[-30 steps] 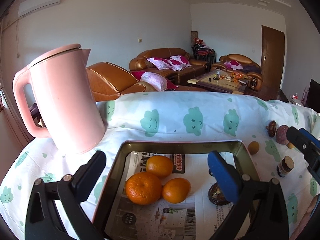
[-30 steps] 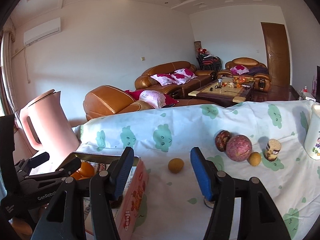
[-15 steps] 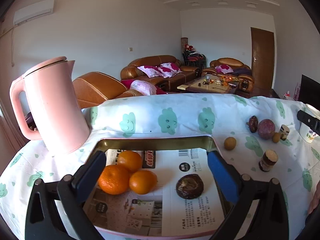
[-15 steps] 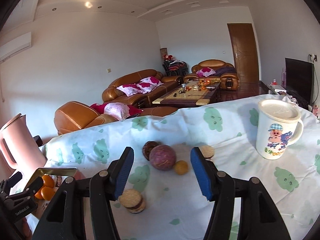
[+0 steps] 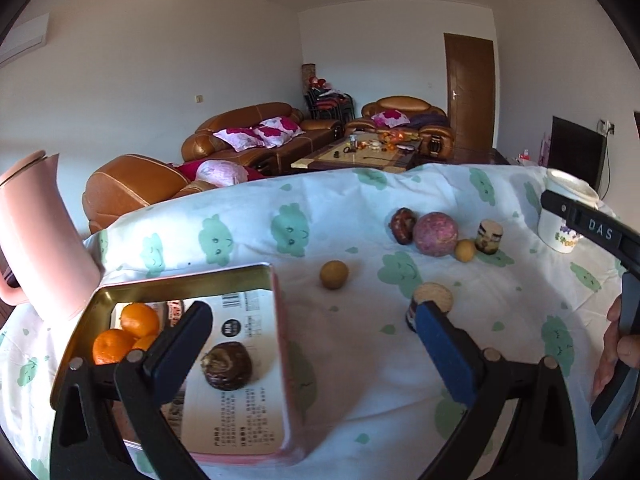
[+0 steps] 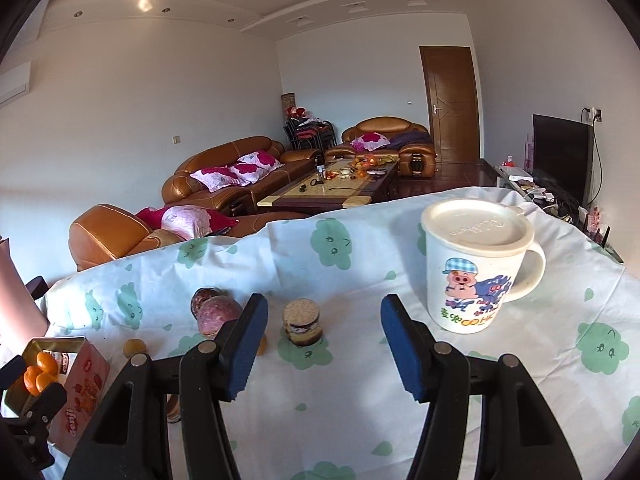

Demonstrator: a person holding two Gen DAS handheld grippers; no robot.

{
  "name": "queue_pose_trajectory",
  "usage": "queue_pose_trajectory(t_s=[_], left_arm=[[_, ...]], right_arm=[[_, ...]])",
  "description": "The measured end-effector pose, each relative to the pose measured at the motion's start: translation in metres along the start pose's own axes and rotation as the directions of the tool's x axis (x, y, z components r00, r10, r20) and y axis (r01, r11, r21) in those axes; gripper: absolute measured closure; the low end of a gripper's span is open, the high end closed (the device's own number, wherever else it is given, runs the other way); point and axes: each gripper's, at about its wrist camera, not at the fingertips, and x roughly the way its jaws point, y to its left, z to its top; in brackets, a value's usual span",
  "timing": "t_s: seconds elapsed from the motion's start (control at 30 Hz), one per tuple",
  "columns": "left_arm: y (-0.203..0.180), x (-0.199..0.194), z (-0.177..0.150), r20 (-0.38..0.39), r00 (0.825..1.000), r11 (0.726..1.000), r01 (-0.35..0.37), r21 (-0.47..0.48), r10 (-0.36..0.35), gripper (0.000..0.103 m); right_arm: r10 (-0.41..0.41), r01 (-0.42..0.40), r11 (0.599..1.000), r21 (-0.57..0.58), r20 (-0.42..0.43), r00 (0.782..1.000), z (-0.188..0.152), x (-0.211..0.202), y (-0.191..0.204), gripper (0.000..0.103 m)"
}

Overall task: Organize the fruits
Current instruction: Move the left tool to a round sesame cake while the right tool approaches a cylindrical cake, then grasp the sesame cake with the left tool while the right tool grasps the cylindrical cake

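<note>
Both grippers empty, jaws apart: left gripper (image 5: 308,344) over tin (image 5: 280,344) holding 3 oranges (image 5: 120,338), right gripper (image 6: 322,346) facing sandwich cookie (image 6: 302,322) beside mug (image 6: 476,268).

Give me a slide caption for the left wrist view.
Open left gripper over tin of oranges.

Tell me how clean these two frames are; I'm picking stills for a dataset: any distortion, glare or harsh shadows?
Left wrist view: heavy fisheye bowing, dark corner vignette, sunlight washing the tablecloth, short shadows beside the purple fruit; sharp. Right wrist view: same bowing and vignette, ceiling light flares, mug crisp, box shaded at the edge.
</note>
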Motion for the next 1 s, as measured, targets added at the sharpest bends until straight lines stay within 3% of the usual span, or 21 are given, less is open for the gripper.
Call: queue_pose_trajectory(t_s=[0.13, 0.33, 0.53, 0.6, 0.7, 0.83, 1.0], left_arm=[[-0.030, 0.012, 0.006, -0.023, 1.000, 0.999, 0.021, 0.043, -0.020, 0.000], [-0.062, 0.042, 0.020, -0.119, 0.991, 0.998, 0.059, 0.037, -0.055, 0.001], [-0.078, 0.082, 0.016, -0.257, 0.966, 0.999, 0.031, 0.036, -0.021, 0.018], [-0.074, 0.093, 0.013, -0.315, 0.947, 0.998, 0.056, -0.004, -0.054, 0.026], [-0.064, 0.095, 0.012, -0.319, 0.942, 0.993, 0.088, -0.074, -0.107, 0.036], [-0.064, 0.089, 0.010, -0.300, 0.947, 0.992, 0.094, -0.080, -0.114, 0.066], [-0.053, 0.059, 0.006, -0.206, 0.971, 0.987, 0.098, -0.130, -0.124, 0.066]], right_arm=[[-0.026, 0.027, 0.999, -0.032, 0.025, 0.999, 0.005, -0.004, -0.010, 0.042], [-0.051, 0.051, 0.998, -0.031, 0.010, 0.999, 0.012, 0.001, -0.025, 0.042], [-0.039, 0.039, 0.999, -0.015, -0.039, 0.998, 0.013, 0.014, -0.030, 0.042], [-0.031, 0.030, 1.000, -0.007, -0.053, 0.998, 0.012, 0.017, -0.030, 0.042], [-0.013, 0.013, 1.000, 0.004, -0.070, 0.997, 0.011, 0.021, -0.030, 0.042], [-0.012, 0.012, 1.000, -0.001, -0.094, 0.996, 0.008, 0.026, -0.029, 0.042], [0.016, -0.015, 1.000, 0.006, -0.164, 0.986, 0.002, 0.041, -0.026, 0.042]])
